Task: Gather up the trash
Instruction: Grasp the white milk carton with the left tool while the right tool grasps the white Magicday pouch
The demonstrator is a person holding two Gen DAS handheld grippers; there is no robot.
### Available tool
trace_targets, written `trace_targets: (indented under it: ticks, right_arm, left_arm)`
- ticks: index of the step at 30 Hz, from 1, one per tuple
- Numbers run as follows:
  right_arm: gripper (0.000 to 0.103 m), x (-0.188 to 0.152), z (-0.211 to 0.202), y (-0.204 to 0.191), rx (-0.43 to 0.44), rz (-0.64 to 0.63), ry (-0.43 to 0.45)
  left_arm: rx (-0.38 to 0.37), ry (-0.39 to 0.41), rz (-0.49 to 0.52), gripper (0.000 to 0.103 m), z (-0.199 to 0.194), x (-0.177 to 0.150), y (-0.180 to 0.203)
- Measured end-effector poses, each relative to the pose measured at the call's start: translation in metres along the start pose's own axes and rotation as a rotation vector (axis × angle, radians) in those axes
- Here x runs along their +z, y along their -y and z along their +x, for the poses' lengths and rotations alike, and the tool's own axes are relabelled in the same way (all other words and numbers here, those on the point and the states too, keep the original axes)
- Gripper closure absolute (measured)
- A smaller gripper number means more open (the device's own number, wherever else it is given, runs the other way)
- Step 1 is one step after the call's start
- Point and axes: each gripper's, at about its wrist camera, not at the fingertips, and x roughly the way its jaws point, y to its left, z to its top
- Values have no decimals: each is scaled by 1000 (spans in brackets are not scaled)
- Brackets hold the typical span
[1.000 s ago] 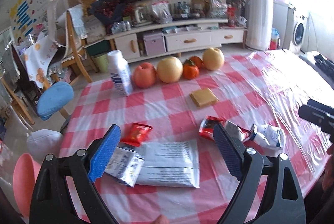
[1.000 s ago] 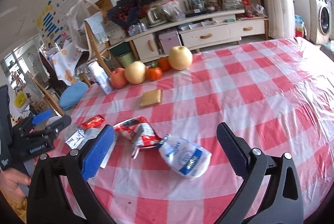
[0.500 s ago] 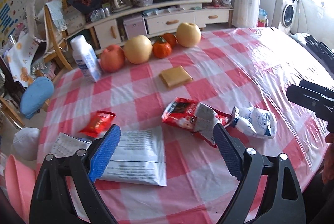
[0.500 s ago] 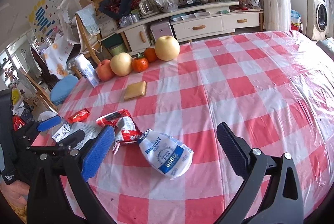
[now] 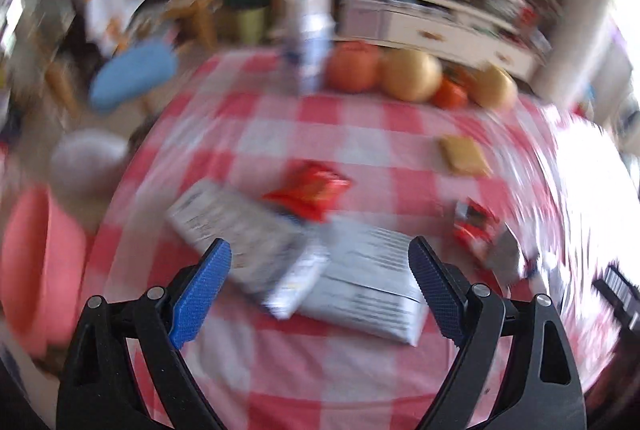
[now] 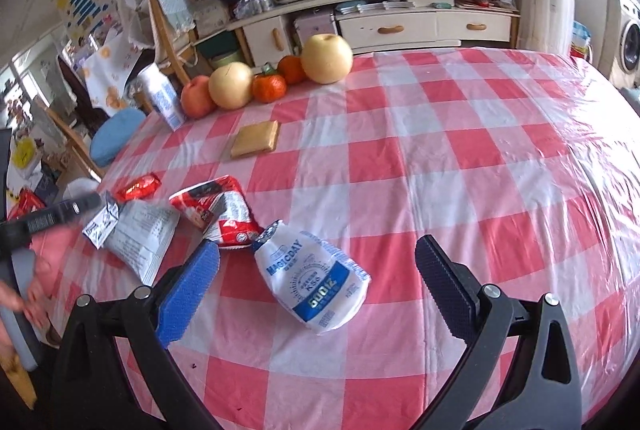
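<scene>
**Two open claws over the trash**

The left claw (image 5: pixel 318 282) is open and holds nothing, above the grey packets (image 5: pixel 372 278) near the left edge of the tabletop (image 6: pixel 460 157). The right claw (image 6: pixel 316 278) is open too, over the white bag (image 6: pixel 316 282). The flat packets are thin, so a grab could slip off them.

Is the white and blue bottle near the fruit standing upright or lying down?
Upright. The white and blue bottle stands on its base at the table edge, beside the red apple.
</scene>
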Motion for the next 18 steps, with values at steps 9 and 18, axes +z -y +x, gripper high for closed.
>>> trace_targets:
  ticks: [9, 18]
  right_arm:
    - [4, -1, 10, -29, -25, -122, -11]
    - [4, -2, 31, -32, -40, -159, -79]
  left_arm:
    - [-3, -69, -353, 13, 19, 6, -64]
    - [19, -126, -395, 13, 49, 11, -60]
